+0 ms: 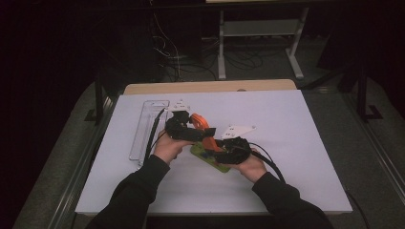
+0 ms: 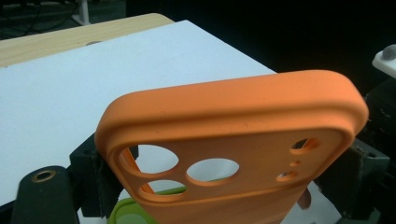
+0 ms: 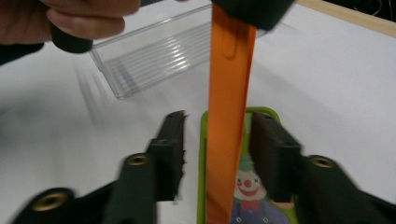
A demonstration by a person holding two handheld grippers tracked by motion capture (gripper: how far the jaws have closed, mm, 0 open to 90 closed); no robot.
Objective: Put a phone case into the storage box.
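Left gripper clamps the orange phone case (right gripper loosened).

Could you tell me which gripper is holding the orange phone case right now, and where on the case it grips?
The left gripper holds the orange phone case by its two long sides, near the camera-hole end. The right gripper has its jaws open around the case, not pressing it.

Both sleeves are dark, long and snug at the cuff. The left gripper and the right gripper are black with orange parts, each topped at about 1 o'clock by a pale three-cornered plate. Black cables trail from them. In the right gripper view the black jaws carry brass-coloured screws and rough dark pads.
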